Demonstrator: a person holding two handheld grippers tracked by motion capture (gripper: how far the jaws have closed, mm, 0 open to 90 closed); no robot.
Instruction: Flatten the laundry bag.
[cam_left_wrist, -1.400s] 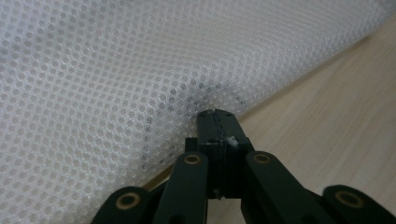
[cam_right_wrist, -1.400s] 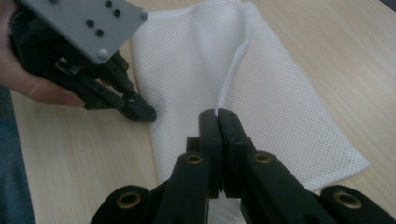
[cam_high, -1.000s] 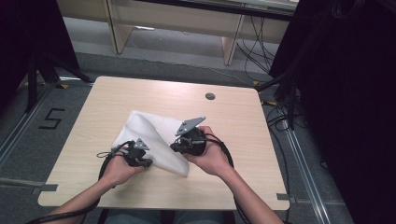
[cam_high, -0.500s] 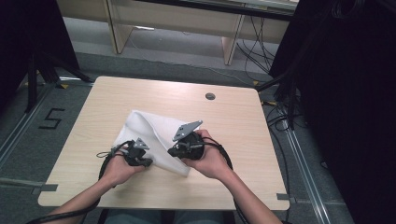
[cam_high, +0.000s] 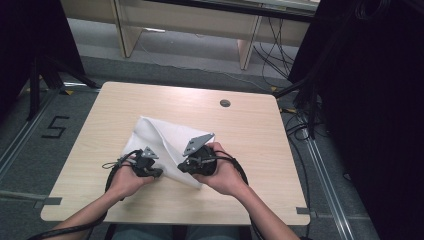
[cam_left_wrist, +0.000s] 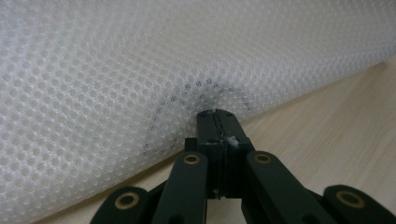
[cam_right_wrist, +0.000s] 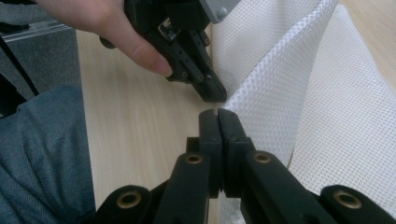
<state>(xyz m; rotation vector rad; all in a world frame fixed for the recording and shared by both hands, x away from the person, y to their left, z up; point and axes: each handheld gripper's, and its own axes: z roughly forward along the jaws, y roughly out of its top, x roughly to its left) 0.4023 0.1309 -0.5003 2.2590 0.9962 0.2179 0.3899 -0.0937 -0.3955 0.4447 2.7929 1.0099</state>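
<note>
Mesh cloth (cam_high: 165, 142), white and open-weave, lies partly folded on the near half of the wooden table (cam_high: 250, 130), one edge lifted off the surface between my two hands.

Left gripper (cam_high: 150, 171): in its own view the jaws are pressed together with a sliver of white caught at the seam, and the mesh puckers around the tips, so I read it as pinching the cloth's near-left edge. In the right gripper view it sits low on the table, presumably pinning that edge so the cloth cannot slide.

Right gripper (cam_high: 184, 167): jaws pressed together in its own view, mesh running up from the tips in a taut band. I judge it is pinching the lifted edge, though the exact bite point is hidden behind the jaws. The two sets of tips are just beside each other, which suggests a hand-off or regrip along one hem, or the start of a fold.

Change against the earlier high views: the right hand (cam_high: 225, 172) has drifted left and slightly nearer, closing the gap to the left gripper. Left hand (cam_high: 125, 180) and the cloth's outline look essentially unchanged.
</note>
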